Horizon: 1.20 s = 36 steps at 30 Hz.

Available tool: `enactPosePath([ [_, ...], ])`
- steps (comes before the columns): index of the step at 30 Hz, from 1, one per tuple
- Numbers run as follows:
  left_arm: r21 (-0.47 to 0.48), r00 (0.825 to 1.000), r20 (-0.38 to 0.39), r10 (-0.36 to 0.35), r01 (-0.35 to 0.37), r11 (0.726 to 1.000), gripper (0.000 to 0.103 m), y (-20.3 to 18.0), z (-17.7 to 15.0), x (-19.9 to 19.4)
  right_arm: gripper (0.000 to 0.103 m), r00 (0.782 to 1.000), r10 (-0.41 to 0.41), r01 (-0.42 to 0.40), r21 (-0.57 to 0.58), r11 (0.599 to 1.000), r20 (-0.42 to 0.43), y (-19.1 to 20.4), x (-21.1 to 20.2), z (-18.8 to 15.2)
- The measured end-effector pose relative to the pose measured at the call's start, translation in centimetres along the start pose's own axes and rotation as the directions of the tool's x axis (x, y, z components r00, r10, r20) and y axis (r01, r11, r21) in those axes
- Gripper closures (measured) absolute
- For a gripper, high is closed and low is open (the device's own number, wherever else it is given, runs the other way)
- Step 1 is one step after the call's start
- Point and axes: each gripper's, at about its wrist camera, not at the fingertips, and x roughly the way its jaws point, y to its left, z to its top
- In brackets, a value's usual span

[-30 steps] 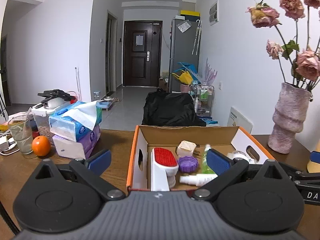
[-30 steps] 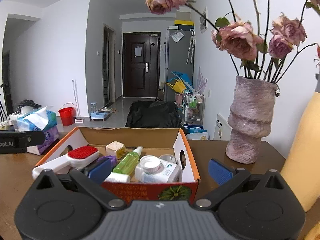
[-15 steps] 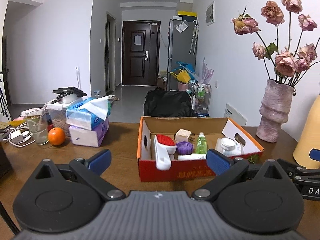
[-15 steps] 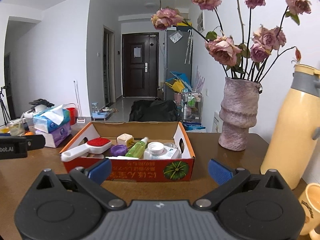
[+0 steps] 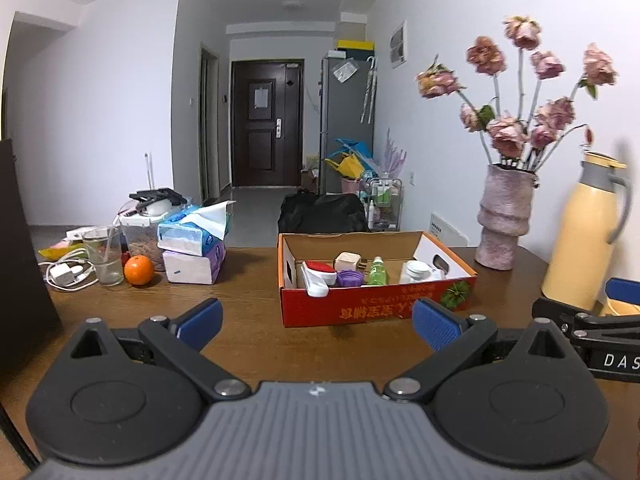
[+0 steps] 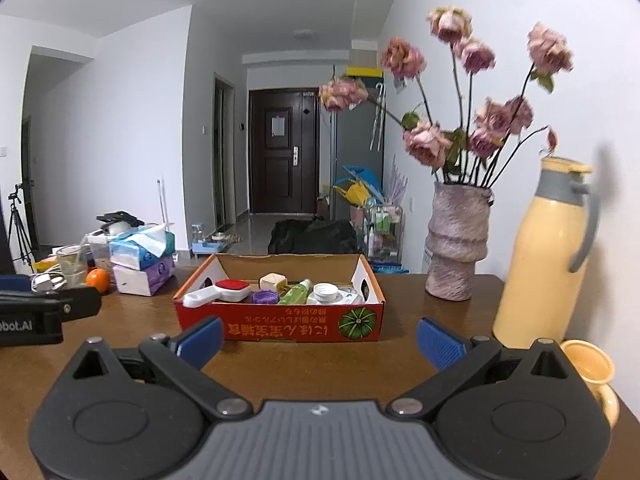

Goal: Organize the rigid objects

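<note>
Both of your grippers have pulled back from the cardboard box (image 5: 378,304), which a second ago filled the lower view and now sits well apart on the wooden surface (image 5: 248,320). Your left gripper (image 5: 318,320) and right gripper (image 6: 320,340) are both spread wide and hold nothing. Inside the box lie the lint brush (image 6: 218,293), the purple lid (image 6: 266,297), the green spray bottle (image 6: 296,293) and the white jar (image 6: 326,292), so the sorting looks nearly finished. If you swing your right gripper outward, it may knock the yellow thermos (image 6: 548,256) or the small yellow cup (image 6: 592,372) just beside it, and the flower vase (image 6: 458,240) near the box could tip too.
</note>
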Motion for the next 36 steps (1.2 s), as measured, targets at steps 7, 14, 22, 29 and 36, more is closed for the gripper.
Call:
enactPosePath([
  [7, 0.014, 1.000, 0.019, -0.014, 0.014, 1.000, 0.000, 0.2, -1.7, -5.8, 0.000, 0.999, -0.012, 0.012, 0.006, 1.000, 0.034, 0.5, -6.6, -1.5],
  [14, 0.029, 0.999, 0.027, -0.027, 0.026, 0.999, 0.000, 0.4, -3.5, -10.0, 0.000, 0.998, -0.007, 0.007, 0.002, 1.000, 0.068, 1.2, -11.9, -3.0],
  [22, 0.036, 0.998, 0.051, -0.038, 0.036, 0.999, 0.000, 0.4, -4.6, -12.9, 0.000, 0.997, -0.008, 0.008, 0.003, 1.000, 0.077, 1.6, -14.6, -4.2],
  [29, 0.036, 0.998, 0.054, -0.040, 0.038, 0.999, 0.000, 0.4, -4.9, -13.5, 0.000, 0.997, -0.011, 0.011, 0.009, 1.000, 0.081, 1.3, -15.2, -4.4],
  [36, 0.036, 0.998, 0.049, -0.039, 0.037, 0.999, 0.000, 0.4, -5.2, -13.9, 0.000, 0.997, -0.009, 0.009, 0.010, 1.000, 0.072, 1.3, -15.3, -4.6],
])
